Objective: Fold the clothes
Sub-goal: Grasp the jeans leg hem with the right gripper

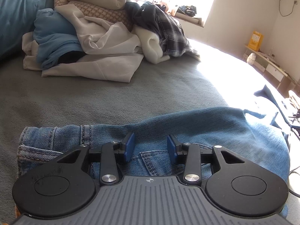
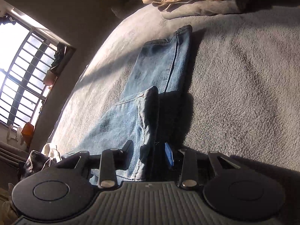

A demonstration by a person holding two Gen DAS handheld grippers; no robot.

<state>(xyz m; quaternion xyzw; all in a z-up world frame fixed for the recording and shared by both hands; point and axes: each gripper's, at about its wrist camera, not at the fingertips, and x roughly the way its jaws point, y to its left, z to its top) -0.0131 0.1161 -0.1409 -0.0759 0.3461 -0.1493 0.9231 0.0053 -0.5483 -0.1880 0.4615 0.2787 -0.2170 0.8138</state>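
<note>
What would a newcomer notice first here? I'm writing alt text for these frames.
The blue jeans, stretched across the grey bed cover right under the left claw, grab the eye first. Next comes the unfolded clothes pile heaped at the bed's far side, and the bright barred window beyond.

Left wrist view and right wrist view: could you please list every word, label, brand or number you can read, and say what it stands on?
No text can be read in either view.
Yellow box on the low shelf by the wall: it has a printed label, too small and blurred to read.
Left tool: a small round emblem on its grey body, a symbol only, no letters.
Jeans: no tag or brand patch shows.
</note>
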